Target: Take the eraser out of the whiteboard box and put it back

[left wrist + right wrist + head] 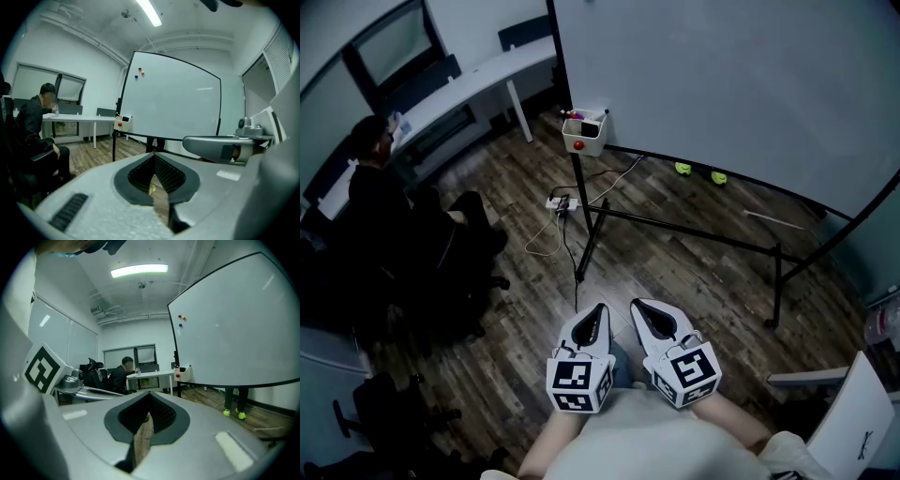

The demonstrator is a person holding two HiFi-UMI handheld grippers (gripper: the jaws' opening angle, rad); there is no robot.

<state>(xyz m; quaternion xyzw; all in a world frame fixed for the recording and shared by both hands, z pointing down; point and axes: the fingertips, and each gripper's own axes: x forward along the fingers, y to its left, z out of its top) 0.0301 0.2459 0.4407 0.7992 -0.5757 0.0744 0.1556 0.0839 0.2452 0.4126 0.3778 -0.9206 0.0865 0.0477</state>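
1. Both tools are closed and empty: left tool (596, 314), right tool (645, 311), side by side at your body.
2. The whiteboard box (584, 136) hangs at the lower-left corner of the whiteboard (722, 84), well ahead of both tools and slightly left.
3. The dark block inside is probably the eraser (590, 127). The left tool is marginally nearer.

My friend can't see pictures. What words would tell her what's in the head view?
The left gripper and right gripper sit side by side at the bottom, both shut and empty, pointing toward a whiteboard with a small white box at its corner. A person sits at a desk on the left.
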